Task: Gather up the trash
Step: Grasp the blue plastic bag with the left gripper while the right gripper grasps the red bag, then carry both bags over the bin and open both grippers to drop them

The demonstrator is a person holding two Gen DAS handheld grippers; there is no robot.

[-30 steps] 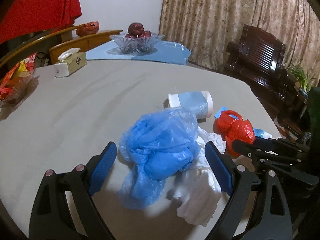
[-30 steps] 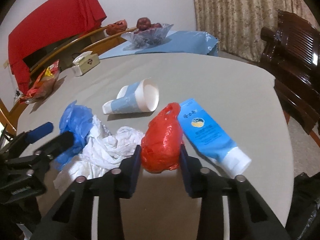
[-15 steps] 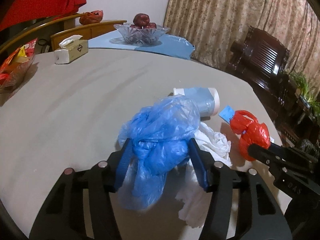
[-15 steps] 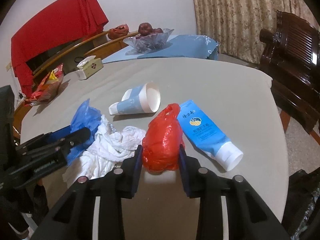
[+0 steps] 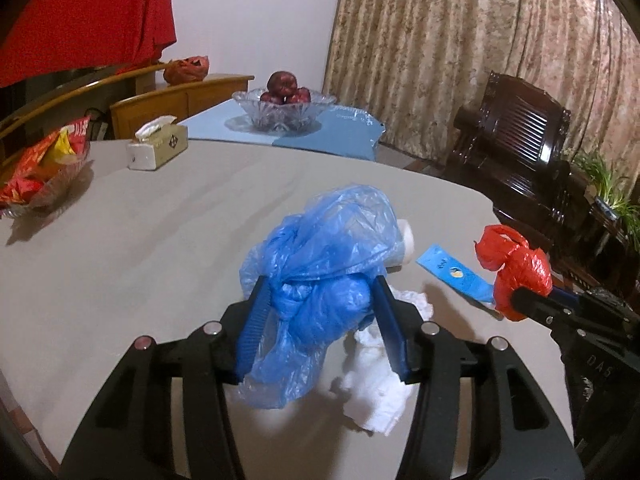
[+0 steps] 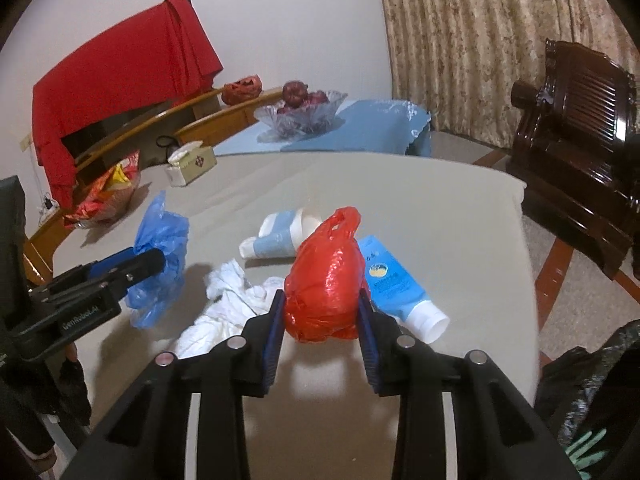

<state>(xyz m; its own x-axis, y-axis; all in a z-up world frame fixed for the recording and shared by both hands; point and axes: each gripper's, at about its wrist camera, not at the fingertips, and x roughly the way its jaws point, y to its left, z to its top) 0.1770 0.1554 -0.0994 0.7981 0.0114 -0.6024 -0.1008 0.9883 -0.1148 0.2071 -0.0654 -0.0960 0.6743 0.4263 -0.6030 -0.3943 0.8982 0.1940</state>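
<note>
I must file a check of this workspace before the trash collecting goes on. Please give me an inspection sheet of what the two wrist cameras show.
Surface: grey cloth-covered table, no spills seen.
Job's things: crumpled blue plastic bag; knotted red plastic bag; white crumpled tissue, blue-and-white paper cup on its side and blue squeeze tube lying on the table.
Clutter: tissue box, glass fruit bowl, snack packets in a dish.
Grippers: left gripper closing on the blue bag; right gripper shut on the red bag.
Cables: nothing seen on the table.
Surroundings: patterned curtain, dark wooden chair, red cloth.
</note>
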